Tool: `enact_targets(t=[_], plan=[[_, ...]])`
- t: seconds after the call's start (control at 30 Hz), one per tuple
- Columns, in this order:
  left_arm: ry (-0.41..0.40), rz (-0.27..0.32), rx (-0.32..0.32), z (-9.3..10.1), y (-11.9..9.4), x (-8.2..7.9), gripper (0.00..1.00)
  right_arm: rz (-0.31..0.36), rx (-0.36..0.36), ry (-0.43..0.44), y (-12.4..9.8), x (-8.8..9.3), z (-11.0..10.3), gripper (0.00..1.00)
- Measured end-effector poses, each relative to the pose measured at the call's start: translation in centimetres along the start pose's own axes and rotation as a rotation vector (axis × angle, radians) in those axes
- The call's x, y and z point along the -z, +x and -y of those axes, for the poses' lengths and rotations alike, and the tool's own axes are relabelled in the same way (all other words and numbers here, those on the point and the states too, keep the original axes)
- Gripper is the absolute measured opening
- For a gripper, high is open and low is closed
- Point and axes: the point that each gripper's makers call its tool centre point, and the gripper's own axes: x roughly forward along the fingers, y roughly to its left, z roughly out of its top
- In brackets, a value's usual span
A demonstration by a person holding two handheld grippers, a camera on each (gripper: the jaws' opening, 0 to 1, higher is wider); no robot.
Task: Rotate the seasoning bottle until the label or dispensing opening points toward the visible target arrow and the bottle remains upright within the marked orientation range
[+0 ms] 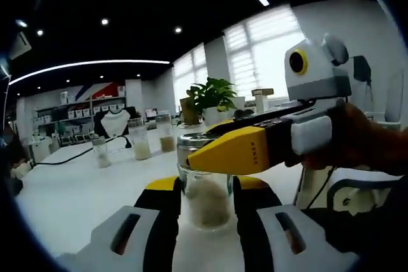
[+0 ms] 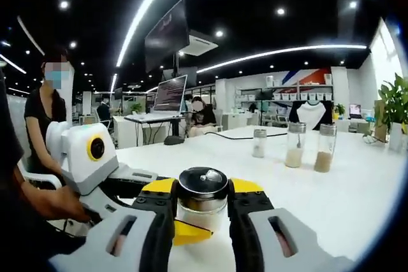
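Left tongs (image 1: 205, 203): I have them clamped on seasoning bottle (image 1: 206, 189) body.
Right tongs (image 2: 201, 203): clamped on its lid (image 2: 203, 184).
Desk (image 2: 344, 202): 3 jars (image 2: 294, 144) toward far edge.

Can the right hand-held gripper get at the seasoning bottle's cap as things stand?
Probably yes. In the right gripper view the right hand-held gripper has its jaws on either side of the seasoning bottle just under the cap. The left hand-held gripper brackets the bottle's lower glass body, leaving the top free.
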Motion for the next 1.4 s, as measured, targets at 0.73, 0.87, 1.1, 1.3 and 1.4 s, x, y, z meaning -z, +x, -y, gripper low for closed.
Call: enact_targets(t=[0.73,0.87,1.1,1.3,1.4], plan=[[-0.04,-0.025,0.011,-0.5,-0.4,1.3,0.34,0.028,-0.081,0.027,-0.1,-1.9,-0.3,0.28],[-0.057,-0.028,0.057,-0.2,-0.6,1.4,0.34,0.049,-0.142,0.04,-0.3,-1.8,-0.6,0.28],[-0.113,-0.003,0.171,0.4,-1.2,1.0,0.34,0.067,-0.272,0.01,-0.8,-2.3,-1.7,0.27],[-0.08,-0.019,0.198,0.4,-1.6,1.3,0.34,0.055,-0.313,-0.042,-0.9,-1.9,-2.3,0.27],[-0.068,-0.023,0.234,0.8,-1.9,1.4,0.34,0.054,-0.341,-0.055,-0.9,-1.8,-2.8,0.27]])
